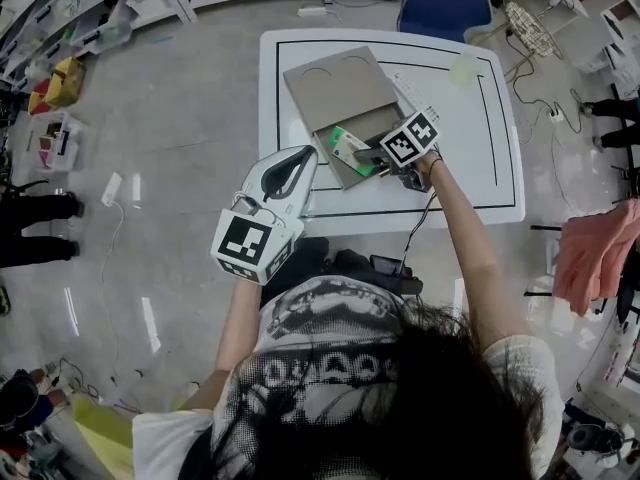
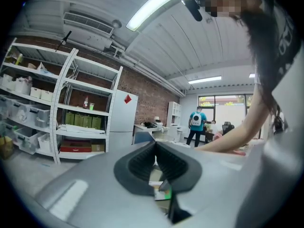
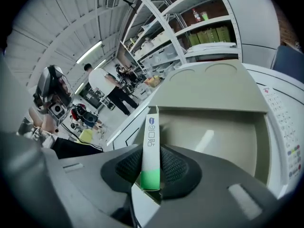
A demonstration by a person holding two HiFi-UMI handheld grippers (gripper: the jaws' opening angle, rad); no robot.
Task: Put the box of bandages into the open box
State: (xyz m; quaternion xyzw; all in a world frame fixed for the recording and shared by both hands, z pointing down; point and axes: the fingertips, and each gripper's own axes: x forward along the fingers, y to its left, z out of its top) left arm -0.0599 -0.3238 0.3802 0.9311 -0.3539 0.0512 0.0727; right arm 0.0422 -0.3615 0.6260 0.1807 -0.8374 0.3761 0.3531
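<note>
Box of bandages [image 3: 151, 141]: slim green-and-white carton, probably light, stiff but crushable if squeezed hard, so best pinched lightly across its thin dimension near one end. It is gripped that way, edge-up, by the right gripper [image 3: 152, 166], over the tray of the open box [image 3: 221, 127] on the white worktop [image 1: 480, 168]. Right arm stretched forward. Left gripper [image 1: 283, 182] is raised at the worktop's near edge, jaws pressed together on nothing.

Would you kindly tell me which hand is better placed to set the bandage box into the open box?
Right. The right tongs are shut on the bandage box, already at the open box; the left tongs are shut, empty and farther from it.
</note>
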